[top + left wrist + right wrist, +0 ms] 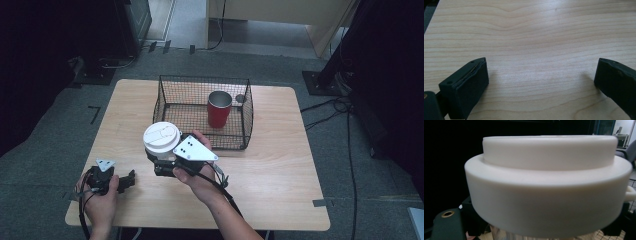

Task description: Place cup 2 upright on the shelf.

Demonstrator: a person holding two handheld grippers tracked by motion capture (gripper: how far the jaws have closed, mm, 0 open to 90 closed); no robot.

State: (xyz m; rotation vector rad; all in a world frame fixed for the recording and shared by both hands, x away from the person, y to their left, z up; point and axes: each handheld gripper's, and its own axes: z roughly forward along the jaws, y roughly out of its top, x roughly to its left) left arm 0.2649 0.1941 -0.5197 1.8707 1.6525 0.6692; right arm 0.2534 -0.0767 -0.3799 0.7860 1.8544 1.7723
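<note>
At about seven o'clock on the table [280, 170], nearest the person, the left gripper [131, 180] rests low over the bare wood with its jaws spread wide and nothing between them; the left gripper view shows plain tabletop in the gap. Just past it, near the middle of the table, the right gripper [161, 161] is clenched on a cup [161, 159] with a white lid [161, 136], gripping it just below the lid, held upright and close to the near left corner of the wire basket [200, 142]. Farther off, toward twelve o'clock, a red cup [219, 110] stands upright inside the basket, toward its right side.
</note>
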